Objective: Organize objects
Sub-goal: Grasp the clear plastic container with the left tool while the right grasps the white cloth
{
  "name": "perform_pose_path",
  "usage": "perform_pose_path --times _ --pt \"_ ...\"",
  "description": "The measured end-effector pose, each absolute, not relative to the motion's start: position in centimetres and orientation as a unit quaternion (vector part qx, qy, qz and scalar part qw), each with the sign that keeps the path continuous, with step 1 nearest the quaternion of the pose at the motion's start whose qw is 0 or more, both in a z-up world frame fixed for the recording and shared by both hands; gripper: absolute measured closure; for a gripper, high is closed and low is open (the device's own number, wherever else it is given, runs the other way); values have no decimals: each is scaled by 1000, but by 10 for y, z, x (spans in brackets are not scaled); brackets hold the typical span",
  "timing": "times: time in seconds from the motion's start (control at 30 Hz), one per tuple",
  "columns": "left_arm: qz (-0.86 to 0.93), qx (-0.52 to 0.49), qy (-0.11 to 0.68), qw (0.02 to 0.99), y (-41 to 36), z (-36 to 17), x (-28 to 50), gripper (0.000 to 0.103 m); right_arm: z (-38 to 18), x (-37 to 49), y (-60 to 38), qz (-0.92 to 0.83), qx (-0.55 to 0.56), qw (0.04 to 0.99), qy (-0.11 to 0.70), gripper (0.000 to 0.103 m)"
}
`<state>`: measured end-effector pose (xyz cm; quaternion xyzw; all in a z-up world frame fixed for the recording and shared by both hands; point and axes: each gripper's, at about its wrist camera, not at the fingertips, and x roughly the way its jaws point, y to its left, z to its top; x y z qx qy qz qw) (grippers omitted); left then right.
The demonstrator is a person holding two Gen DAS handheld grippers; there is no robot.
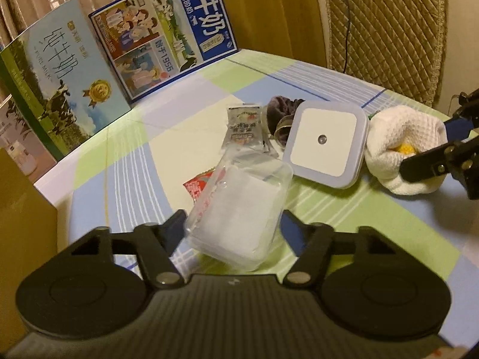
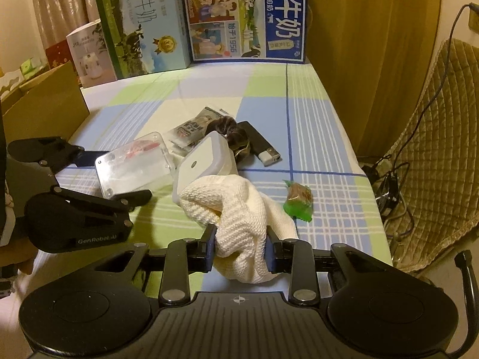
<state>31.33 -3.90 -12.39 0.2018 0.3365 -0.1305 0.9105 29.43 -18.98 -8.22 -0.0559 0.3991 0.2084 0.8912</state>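
Note:
My left gripper (image 1: 232, 227) is shut on a clear plastic box (image 1: 239, 209) and holds it tilted above the cloth; the box also shows in the right wrist view (image 2: 134, 167). My right gripper (image 2: 239, 249) is shut on a white knitted cloth (image 2: 245, 218), which also shows in the left wrist view (image 1: 401, 146). A square white night light (image 1: 326, 143) leans between them, touching the cloth (image 2: 203, 164). A silver sachet (image 1: 242, 125), a dark scrunchie (image 2: 230, 131), a black lighter (image 2: 260, 146) and a green-wrapped candy (image 2: 299, 199) lie on the checked tablecloth (image 2: 314, 119).
Two milk cartons stand at the back, a green one (image 2: 140, 30) and a blue one (image 2: 245, 18). A cardboard box (image 2: 45, 101) sits at the left edge. A red packet (image 1: 196, 187) lies under the clear box. A quilted chair (image 2: 434, 149) and cables are off the right edge.

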Motion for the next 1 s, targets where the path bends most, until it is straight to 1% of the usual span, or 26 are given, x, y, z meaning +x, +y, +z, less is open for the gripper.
perform_pose_path --times 0.03,0.2,0.47,0.5,0.53,0.57,0.6,0.67,0.73,0.83,1.0 --pt "-129 202 340 910 -39 -123 312 45 -82 294 -190 208 -55 891 400 74" --pt "-117 163 377 904 -30 -116 297 45 -81 284 -190 212 -41 889 403 74" --pt "-101 100 421 896 -9 -109 220 45 -76 244 -188 219 -38 882 416 73" --pt "-100 95 423 896 -7 -109 211 45 -76 238 -190 219 -38 881 418 71" --pt "-100 91 423 896 -5 -109 205 39 -77 233 -191 218 -37 881 419 67" --pt "-99 90 420 898 -4 -109 199 36 -77 228 -193 217 -34 881 420 62" --pt "-101 93 414 900 -4 -109 195 31 -78 224 -194 216 -33 880 421 59" --pt "-106 119 402 902 -5 -110 191 30 -78 219 -196 211 -36 882 419 44" --pt "-112 133 388 905 -5 -110 190 29 -78 217 -194 212 -46 885 412 36" --pt "-114 117 387 907 2 -108 195 29 -80 219 -188 211 -71 888 402 34" --pt "-116 85 389 910 6 -108 206 29 -89 226 -177 215 -120 887 390 33"
